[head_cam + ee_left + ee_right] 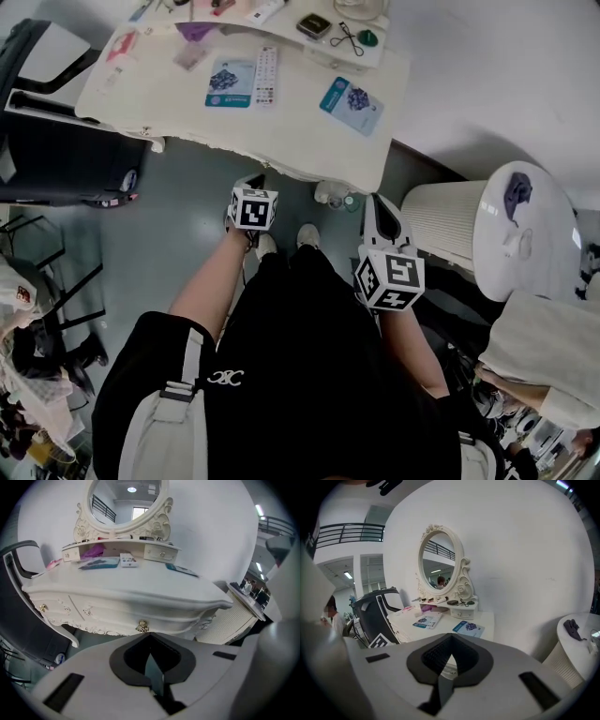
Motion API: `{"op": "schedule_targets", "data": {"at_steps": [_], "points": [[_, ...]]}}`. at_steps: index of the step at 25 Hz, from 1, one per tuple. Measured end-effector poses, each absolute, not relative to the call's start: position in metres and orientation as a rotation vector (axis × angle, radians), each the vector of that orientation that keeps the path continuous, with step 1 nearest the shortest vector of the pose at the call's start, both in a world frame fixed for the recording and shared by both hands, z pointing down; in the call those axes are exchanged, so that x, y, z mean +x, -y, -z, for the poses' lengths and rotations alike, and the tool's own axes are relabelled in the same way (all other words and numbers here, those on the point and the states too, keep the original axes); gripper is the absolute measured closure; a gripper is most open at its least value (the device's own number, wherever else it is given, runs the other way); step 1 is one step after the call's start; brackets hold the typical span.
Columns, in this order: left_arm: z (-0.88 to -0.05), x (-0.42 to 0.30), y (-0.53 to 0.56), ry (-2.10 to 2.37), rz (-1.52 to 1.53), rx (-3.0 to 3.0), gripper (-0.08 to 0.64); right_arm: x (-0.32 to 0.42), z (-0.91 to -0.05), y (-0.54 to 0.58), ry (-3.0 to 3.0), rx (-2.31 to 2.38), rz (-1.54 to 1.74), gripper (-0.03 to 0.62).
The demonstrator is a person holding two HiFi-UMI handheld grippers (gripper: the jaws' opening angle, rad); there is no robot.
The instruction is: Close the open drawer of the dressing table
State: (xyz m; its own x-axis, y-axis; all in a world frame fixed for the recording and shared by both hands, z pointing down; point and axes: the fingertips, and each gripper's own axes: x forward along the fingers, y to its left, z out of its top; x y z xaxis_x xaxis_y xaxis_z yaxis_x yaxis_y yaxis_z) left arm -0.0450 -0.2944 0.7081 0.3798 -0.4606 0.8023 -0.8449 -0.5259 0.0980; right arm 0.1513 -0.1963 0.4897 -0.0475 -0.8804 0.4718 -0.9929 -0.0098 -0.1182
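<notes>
The left gripper's (150, 637) jaws are pressed together, empty, just before the cream carved drawer (140, 619) with a gold knob, seen flush in the white ornate dressing table's (117, 590) front. The right gripper's (451, 638) jaws are likewise closed, empty.
</notes>
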Motion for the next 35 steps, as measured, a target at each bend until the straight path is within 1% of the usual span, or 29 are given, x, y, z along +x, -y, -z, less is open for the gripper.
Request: {"op": "schedule_targets", "data": {"at_steps": [4, 10, 15, 18, 25, 35], "points": [[-0.665, -0.033, 0.280, 1.104, -0.940, 2.201, 0.551, 0.139, -0.482, 0.214, 2.077, 1.946, -0.585, 0.581], [-0.575, -0.014, 0.289, 1.159, -0.773, 2.273, 0.552, 0.131, -0.465, 0.242, 2.195, 1.964, -0.566, 0.581], [-0.498, -0.018, 0.302, 1.280, -0.652, 2.336, 0.552, 0.127, -0.449, 0.262, 2.241, 1.946, -0.502, 0.581], [-0.466, -0.029, 0.296, 1.322, -0.603, 2.331, 0.552, 0.122, -0.435, 0.268, 2.292, 1.936, -0.478, 0.581], [-0.432, -0.038, 0.287, 1.366, -0.534, 2.352, 0.552, 0.109, -0.417, 0.276, 2.370, 1.884, -0.452, 0.583], [-0.437, -0.038, 0.287, 1.377, -0.564, 2.353, 0.551, 0.103, -0.411, 0.275, 2.399, 1.840, -0.434, 0.583]]}}
